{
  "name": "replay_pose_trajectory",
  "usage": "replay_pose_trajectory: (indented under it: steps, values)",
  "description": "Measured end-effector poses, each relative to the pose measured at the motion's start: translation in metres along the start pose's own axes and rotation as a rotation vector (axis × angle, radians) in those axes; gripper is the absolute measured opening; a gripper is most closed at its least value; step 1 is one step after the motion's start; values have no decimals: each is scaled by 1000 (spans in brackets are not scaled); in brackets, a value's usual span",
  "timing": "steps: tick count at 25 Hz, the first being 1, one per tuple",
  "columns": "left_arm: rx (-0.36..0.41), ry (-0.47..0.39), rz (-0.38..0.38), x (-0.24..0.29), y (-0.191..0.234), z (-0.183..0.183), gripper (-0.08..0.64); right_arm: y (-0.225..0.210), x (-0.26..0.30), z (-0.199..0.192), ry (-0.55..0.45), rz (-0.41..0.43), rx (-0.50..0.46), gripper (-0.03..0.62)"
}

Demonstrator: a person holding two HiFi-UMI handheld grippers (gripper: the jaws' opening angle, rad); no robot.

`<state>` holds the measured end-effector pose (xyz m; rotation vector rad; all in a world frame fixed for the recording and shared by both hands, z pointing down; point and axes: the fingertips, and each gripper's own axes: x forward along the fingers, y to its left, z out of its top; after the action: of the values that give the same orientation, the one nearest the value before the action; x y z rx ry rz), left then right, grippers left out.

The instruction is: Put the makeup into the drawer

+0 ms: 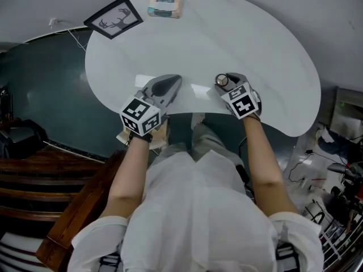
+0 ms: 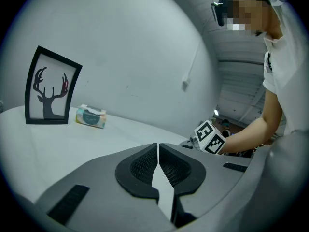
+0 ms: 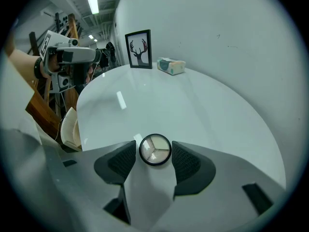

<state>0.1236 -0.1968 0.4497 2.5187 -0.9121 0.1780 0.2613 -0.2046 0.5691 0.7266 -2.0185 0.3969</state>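
Makeup compact (image 3: 155, 149), round, small, stiff, probably light and slick-rimmed with a breakable clear lid, lies flat near the white bench's (image 1: 227, 33) near edge between the spread right tongs (image 3: 154, 153), untouched; pinch across its rim; left tongs (image 2: 158, 153) pressed together, empty.

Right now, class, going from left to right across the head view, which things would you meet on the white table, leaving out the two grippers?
framed deer picture → small packet → round compact
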Motion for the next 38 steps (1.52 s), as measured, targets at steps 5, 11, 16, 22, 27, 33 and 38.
replay_pose_trajectory:
  steps: [5,11,16,22,27,33,38]
  values:
    - [-4,1,4,0,5,0,21,-2,8,-3,29,3,3,210]
    - [-3,3,4,-1,6,-1,21,-2,10,-2,37,9,-4,210]
    - [-2,0,5,-3,5,-1,21,-2,10,-2,44,10,5,210]
    - [-2,-7,15,-8,6,-1,21,-3,11,-2,58,5,22,209]
    - [-2,-17,23,-13,6,2,21,-3,11,-1,79,-4,22,209]
    - [1,-30,48,-29,8,4,21,5,8,2,79,-22,-2,207]
    - [-2,-43,76,-47,12,3,21,20,6,14,63,-9,-33,207]
